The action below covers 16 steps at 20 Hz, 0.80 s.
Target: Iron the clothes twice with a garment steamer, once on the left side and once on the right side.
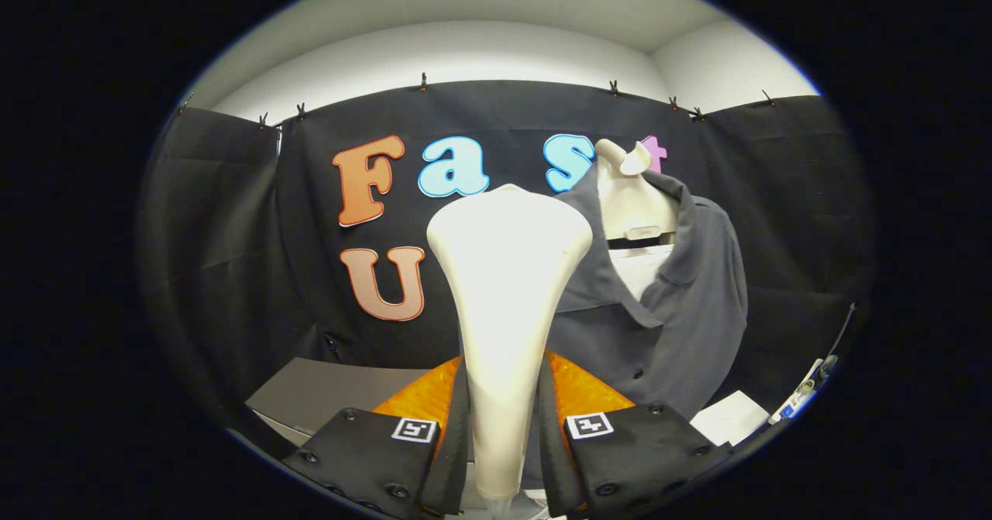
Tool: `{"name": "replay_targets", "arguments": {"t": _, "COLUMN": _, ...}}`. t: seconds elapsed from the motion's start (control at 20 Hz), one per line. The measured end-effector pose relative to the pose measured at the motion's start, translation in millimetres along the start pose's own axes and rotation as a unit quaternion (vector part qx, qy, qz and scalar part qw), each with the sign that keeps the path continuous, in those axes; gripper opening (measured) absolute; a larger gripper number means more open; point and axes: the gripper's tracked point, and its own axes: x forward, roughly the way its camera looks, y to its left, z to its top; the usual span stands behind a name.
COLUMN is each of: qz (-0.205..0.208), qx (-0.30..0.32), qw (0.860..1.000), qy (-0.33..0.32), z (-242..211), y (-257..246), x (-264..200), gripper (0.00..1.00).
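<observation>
Garment steamer (pixel 508 303): cream-white, plain. Shirt (pixel 682 311): dark grey, solid, with dark buttons. Mannequin (pixel 632 194): off-white; table (pixel 325 392): grey.

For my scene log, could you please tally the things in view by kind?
Garment steamer, held between the gripper fingers: 1
Grey shirt: 1
Mannequin bust: 1
Grey box: 1
White sheet: 1
Total: 5

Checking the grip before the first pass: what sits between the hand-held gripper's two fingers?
In the gripper view, the handle of the cream garment steamer stands between the hand-held gripper fingers, both pressing on it. Its head rises just left of the grey shirt.
</observation>
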Motion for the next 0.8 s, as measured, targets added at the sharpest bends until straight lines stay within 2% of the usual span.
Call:
{"name": "replay_targets", "arguments": {"t": 0.2, "qz": -0.003, "qx": 0.003, "qw": 1.0, "qy": 0.011, "z": -14.1, "y": -41.4, "x": 11.7, "gripper": 0.47}}
{"name": "replay_targets", "arguments": {"t": 0.5, "qz": 0.031, "qx": 0.013, "qw": 0.998, "qy": 0.045, "z": -51.1, "y": -57.0, "x": 38.9, "gripper": 0.47}}
{"name": "replay_targets", "arguments": {"t": 0.8, "qz": 0.035, "qx": 0.012, "qw": 0.997, "qy": 0.075, "z": -87.4, "y": -75.4, "x": 55.0, "gripper": 0.47}}
